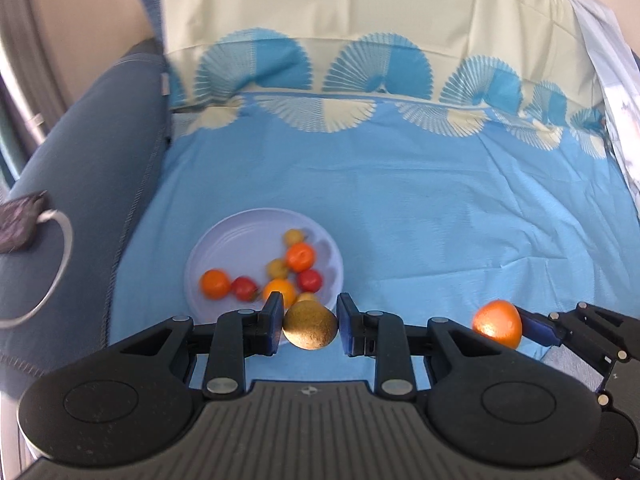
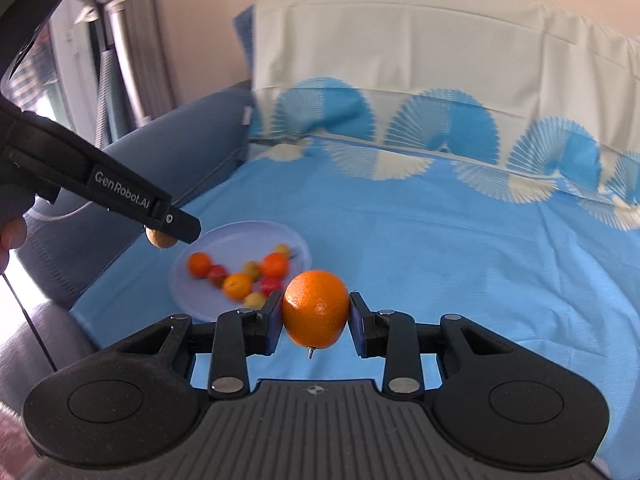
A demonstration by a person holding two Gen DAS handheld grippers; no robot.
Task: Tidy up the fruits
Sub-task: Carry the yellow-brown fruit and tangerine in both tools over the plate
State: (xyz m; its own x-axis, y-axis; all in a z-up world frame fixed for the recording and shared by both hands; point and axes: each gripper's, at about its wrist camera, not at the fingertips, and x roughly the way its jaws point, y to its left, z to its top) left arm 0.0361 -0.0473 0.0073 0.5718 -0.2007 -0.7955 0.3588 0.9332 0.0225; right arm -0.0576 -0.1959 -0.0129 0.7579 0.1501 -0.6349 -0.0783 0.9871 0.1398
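Fruits are mostly collected: on the pale plate (image 1: 328,268), set on the blue sheet (image 1: 440,220), three orange, two red and three small yellow-green pieces are counted. Two are left airborne near the plate. The orange (image 2: 316,308) is clamped in the right gripper (image 2: 316,316); the brown fruit (image 1: 310,326) is pinched in the left gripper (image 1: 308,324).
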